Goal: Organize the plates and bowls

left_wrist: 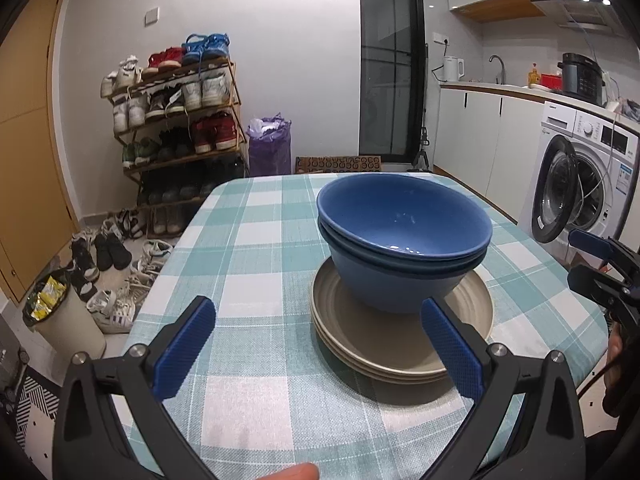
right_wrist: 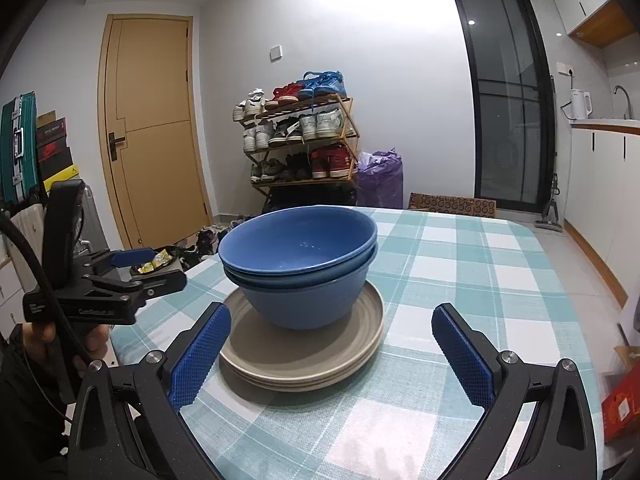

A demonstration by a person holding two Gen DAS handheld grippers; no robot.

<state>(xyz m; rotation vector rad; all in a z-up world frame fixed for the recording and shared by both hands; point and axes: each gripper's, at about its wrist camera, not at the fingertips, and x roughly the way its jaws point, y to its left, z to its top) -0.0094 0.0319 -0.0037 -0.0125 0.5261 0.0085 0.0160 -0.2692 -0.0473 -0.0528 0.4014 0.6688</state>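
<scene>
Two nested blue bowls (left_wrist: 404, 236) (right_wrist: 300, 260) stand on a stack of beige plates (left_wrist: 384, 344) (right_wrist: 320, 356) on the checked tablecloth. My left gripper (left_wrist: 320, 316) is open, its blue pads wide apart in front of the stack, nothing between them. Its right pad overlaps the plates' near rim in the view. My right gripper (right_wrist: 332, 320) is open too, spread in front of the stack from the other side, holding nothing. Each gripper appears in the other's view: the right gripper (left_wrist: 600, 268) at the table's right edge, the left gripper (right_wrist: 136, 268) at the left edge.
The table (left_wrist: 248, 248) (right_wrist: 460, 280) has a teal and white cloth. Beyond it stand a shoe rack (left_wrist: 176, 120) (right_wrist: 300, 136), a bin (left_wrist: 64, 320), a purple bag (left_wrist: 270, 148) and a washing machine (left_wrist: 576, 184). A fingertip (left_wrist: 296, 472) shows at the bottom edge.
</scene>
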